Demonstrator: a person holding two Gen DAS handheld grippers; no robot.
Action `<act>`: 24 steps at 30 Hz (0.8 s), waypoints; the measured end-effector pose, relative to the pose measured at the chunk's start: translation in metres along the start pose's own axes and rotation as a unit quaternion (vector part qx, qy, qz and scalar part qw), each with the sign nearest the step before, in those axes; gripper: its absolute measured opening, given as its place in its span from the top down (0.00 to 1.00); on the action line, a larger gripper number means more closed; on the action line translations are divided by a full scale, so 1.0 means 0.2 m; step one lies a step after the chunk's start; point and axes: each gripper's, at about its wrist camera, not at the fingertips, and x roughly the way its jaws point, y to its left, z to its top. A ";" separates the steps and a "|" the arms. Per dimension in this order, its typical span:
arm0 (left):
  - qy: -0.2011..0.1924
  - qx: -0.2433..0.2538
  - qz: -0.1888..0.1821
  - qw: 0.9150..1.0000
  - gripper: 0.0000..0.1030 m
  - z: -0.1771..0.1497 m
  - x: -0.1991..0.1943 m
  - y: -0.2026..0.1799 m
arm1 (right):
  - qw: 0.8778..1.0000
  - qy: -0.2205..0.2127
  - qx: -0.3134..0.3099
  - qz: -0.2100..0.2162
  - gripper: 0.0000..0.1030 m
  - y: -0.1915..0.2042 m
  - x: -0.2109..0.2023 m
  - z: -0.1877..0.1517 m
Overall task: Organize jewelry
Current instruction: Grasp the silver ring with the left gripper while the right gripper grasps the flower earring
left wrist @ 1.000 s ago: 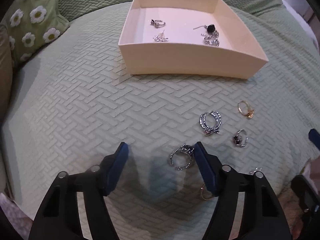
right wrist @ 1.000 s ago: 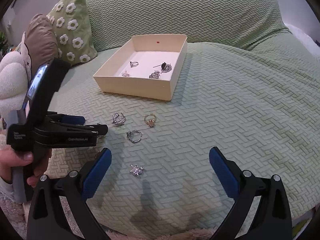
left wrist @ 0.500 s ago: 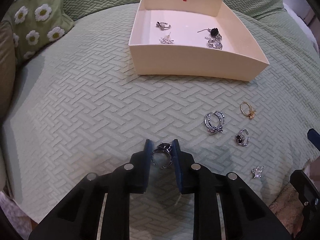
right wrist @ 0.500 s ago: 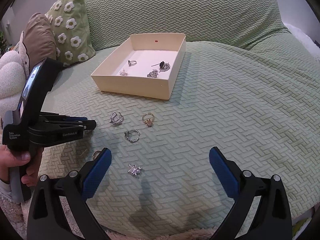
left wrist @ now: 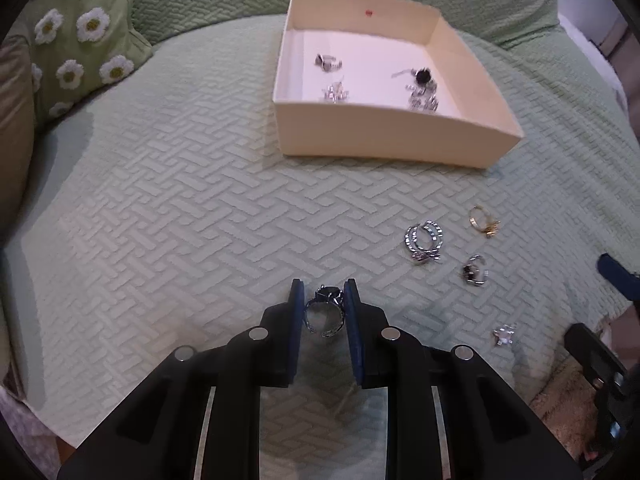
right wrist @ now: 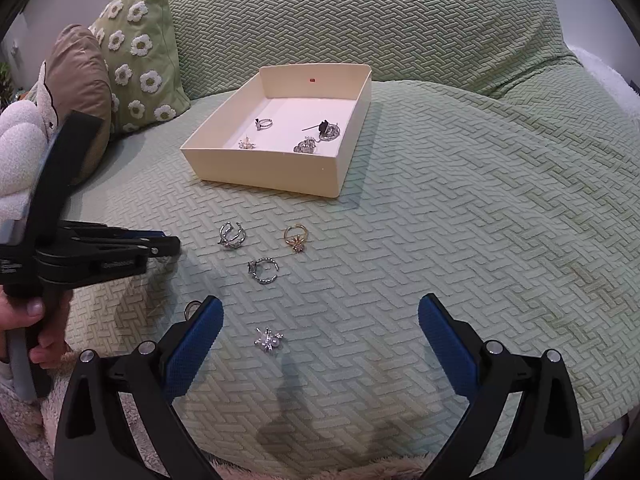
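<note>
My left gripper [left wrist: 323, 314] is shut on a silver ring with a dark stone [left wrist: 325, 312] and holds it above the green cover. It also shows in the right wrist view [right wrist: 160, 245] at the left. A cream box [left wrist: 384, 136] with several pieces of jewelry stands ahead, also in the right wrist view [right wrist: 272, 174]. On the cover lie a double silver ring [left wrist: 423, 240], a gold ring [left wrist: 483, 222], a dark-stone ring [left wrist: 474, 272] and a silver star piece [left wrist: 505, 334]. My right gripper [right wrist: 320, 320] is open and empty above the star piece [right wrist: 269, 340].
A green daisy pillow [right wrist: 136, 52] and a brown cushion [right wrist: 78, 80] stand at the left. A white plush shape [right wrist: 20, 152] is beside them. The green backrest [right wrist: 360, 12] rises behind the box. A small ring [right wrist: 192, 307] lies partly hidden by my right gripper's left finger.
My left gripper closed on the silver ring with the dark stone and lifted it off the cover, moving toward the box. The right gripper stayed open and nearly still.
</note>
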 end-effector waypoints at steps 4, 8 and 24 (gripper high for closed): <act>-0.021 0.003 -0.006 1.000 0.82 -0.07 -0.11 0.02 | 0.999 0.007 -0.030 -0.028 0.06 0.06 0.04 -0.01; -0.024 0.001 -0.011 1.000 0.82 -0.13 -0.14 0.02 | 0.998 0.025 -0.056 -0.027 0.06 0.13 0.10 -0.02; -0.021 0.004 -0.033 0.999 0.81 -0.18 -0.10 0.02 | 0.992 0.090 -0.081 -0.027 0.71 0.25 0.26 -0.10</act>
